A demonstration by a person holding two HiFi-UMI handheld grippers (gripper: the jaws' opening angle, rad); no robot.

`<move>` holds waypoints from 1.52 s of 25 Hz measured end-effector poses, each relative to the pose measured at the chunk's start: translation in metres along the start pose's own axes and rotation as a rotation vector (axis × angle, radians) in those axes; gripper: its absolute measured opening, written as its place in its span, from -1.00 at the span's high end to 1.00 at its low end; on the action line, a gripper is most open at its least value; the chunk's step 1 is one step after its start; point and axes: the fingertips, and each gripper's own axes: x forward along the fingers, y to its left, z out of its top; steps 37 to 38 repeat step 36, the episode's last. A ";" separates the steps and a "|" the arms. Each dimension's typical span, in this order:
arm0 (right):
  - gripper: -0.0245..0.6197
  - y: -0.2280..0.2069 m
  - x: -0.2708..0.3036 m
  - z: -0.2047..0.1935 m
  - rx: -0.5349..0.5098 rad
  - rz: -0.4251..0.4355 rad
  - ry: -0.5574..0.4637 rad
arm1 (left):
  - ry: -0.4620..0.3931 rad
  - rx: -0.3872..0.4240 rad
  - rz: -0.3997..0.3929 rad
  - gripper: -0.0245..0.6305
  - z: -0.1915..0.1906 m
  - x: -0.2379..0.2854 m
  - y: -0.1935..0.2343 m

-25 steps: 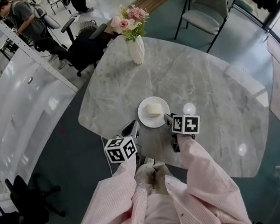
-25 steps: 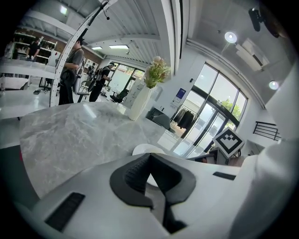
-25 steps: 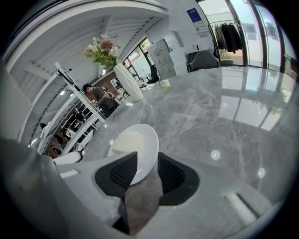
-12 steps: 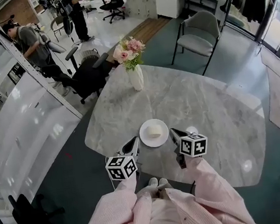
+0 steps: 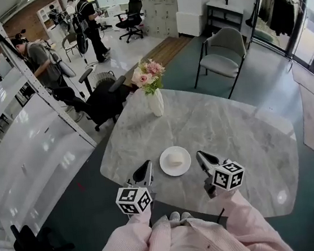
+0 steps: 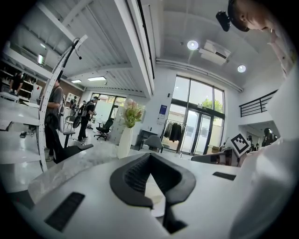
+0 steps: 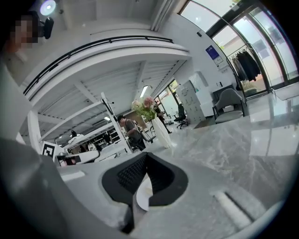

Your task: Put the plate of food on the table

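A white plate (image 5: 175, 161) with a pale piece of food (image 5: 176, 158) rests on the grey marble table (image 5: 218, 114), near its front edge. My left gripper (image 5: 147, 166) hangs just left of the plate and my right gripper (image 5: 200, 155) just right of it, neither touching it. Both are shut with nothing between the jaws. In the left gripper view the jaw tips (image 6: 149, 156) meet, and a sliver of the plate (image 6: 154, 193) shows below them. In the right gripper view the right gripper (image 7: 146, 156) is likewise shut, with the plate's edge (image 7: 141, 196) showing behind it.
A white vase of pink flowers (image 5: 155, 100) stands at the table's far left. A grey armchair (image 5: 220, 52) sits beyond the table and a black office chair (image 5: 100, 100) at its left. People (image 5: 37, 54) stand in the background by white shelving (image 5: 29, 149).
Both grippers have drawn back from the plate toward the table's near edge. The head view has lifted and shows more of the room. The plate has stayed in place.
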 end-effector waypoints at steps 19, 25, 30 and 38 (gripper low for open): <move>0.91 0.015 -0.031 0.060 -0.095 -0.019 -0.202 | -0.138 0.086 0.063 0.94 0.045 -0.026 0.006; 0.91 0.016 -0.036 0.062 -0.115 -0.019 -0.206 | -0.124 0.096 0.087 0.94 0.043 -0.030 0.010; 0.91 0.015 -0.039 0.061 -0.120 -0.026 -0.210 | -0.119 0.093 0.107 0.94 0.043 -0.034 0.015; 0.91 0.012 -0.043 0.060 -0.125 -0.037 -0.218 | -0.119 0.094 0.134 0.94 0.043 -0.037 0.020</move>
